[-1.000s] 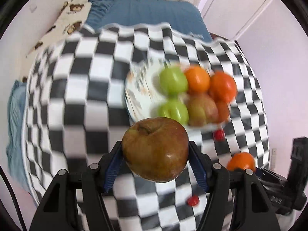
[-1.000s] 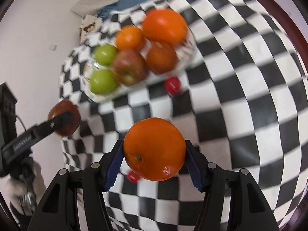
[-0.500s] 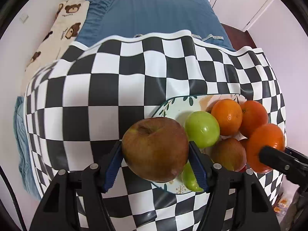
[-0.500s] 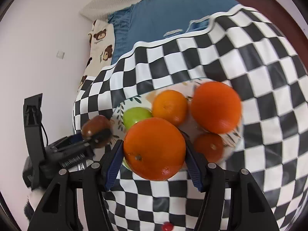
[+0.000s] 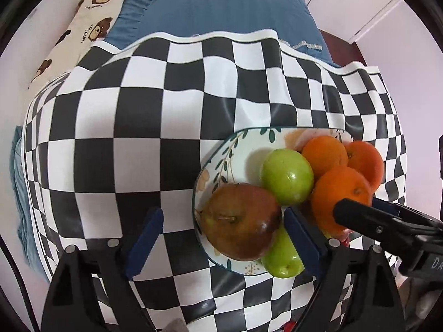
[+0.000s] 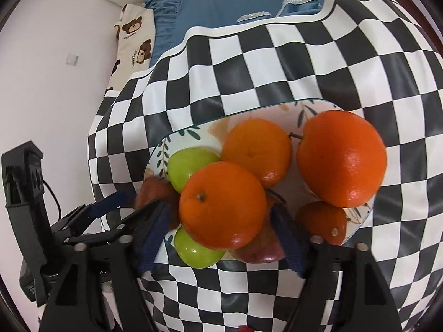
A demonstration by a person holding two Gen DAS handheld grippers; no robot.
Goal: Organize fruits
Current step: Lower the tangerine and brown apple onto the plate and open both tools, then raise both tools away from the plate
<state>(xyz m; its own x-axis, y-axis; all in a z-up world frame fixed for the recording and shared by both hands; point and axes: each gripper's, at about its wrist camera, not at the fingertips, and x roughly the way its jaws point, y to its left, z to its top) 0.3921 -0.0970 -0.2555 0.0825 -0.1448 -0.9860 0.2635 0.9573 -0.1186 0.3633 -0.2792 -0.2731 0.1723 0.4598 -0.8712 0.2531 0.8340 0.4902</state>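
Brown apple [image 5: 241, 221] lies on its side, stem leftward (left gripper [image 5: 221, 238] opening).

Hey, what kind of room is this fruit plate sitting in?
Probably a bedroom: a blue bedspread and a teddy-bear print pillow lie just beyond the checkered cloth, with a white door behind.

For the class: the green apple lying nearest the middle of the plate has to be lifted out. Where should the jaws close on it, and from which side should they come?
Grip the green apple across its widest part, coming from above. The oranges and brown apple crowd its sides on the plate, leaving its rounded top exposed, so line the jaws up with the freest gaps.
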